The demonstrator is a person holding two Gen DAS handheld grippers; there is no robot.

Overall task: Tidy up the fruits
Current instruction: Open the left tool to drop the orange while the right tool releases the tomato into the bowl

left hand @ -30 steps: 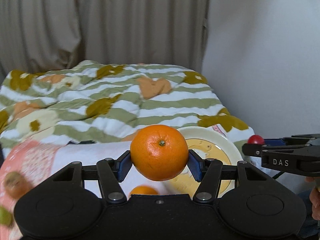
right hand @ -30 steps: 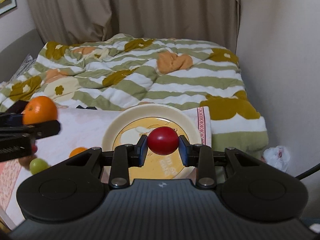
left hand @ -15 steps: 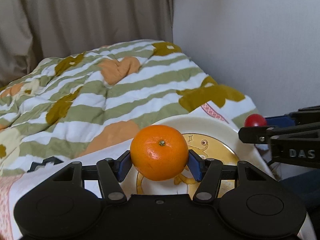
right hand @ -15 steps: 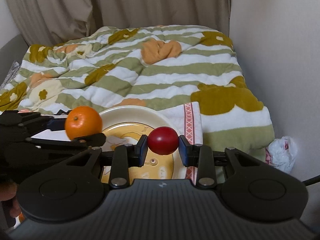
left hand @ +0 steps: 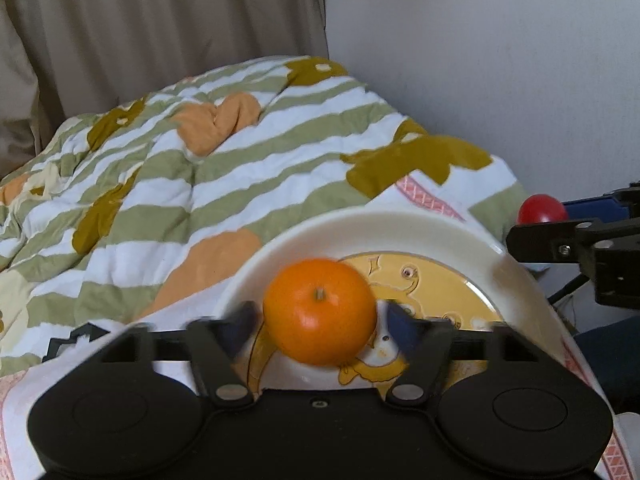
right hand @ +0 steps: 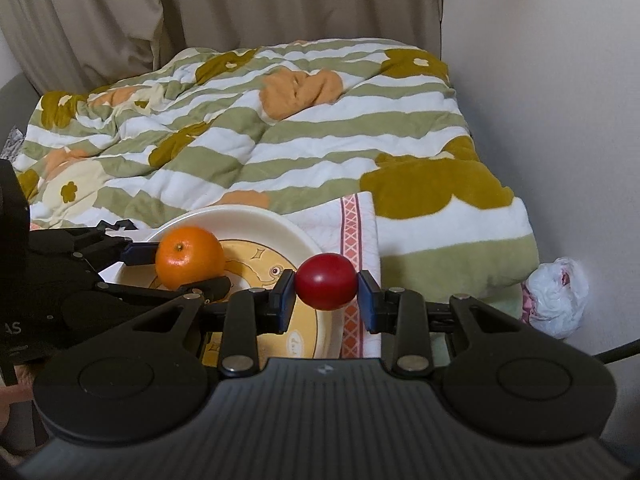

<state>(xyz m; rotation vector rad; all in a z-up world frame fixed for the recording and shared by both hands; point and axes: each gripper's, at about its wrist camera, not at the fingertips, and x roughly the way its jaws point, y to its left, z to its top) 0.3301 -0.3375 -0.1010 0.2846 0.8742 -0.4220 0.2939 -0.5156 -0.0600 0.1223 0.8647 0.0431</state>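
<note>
**Fingers: left pair parted beside the orange, right pair clamped on the red fruit**

Fingers of the left gripper (left hand: 320, 320) stand spread, a gap showing between each blue pad and the orange (left hand: 320, 311); the jaws have just been opening, with the orange between them and the pads blurred. Fingers of the right gripper (right hand: 326, 294) pinch the red fruit (right hand: 326, 287) from both sides, pads pressed against it.

Condition of the fruit: the orange is round, bright and glossy, stem scar facing the left camera, skin unmarked. The red fruit is small, smooth, slightly oval and dark red with one highlight.

Location: the orange sits over the cream plate (left hand: 440, 232), within its left half as the right camera sees it; contact with the plate cannot be confirmed. The red fruit is held off the surface, over the plate's right rim, where the towel's pink-patterned edge (right hand: 352, 224) passes. The plate lies on that white towel at the near end of the striped quilt (right hand: 320, 136).

Differences between views: the left camera shows the plate's yellow cartoon print around the orange, and the red fruit only at the frame's right edge. The right camera shows both fruits and both grippers together, plus a white plastic bag (right hand: 556, 296) beside the wall at the quilt's right corner.
</note>
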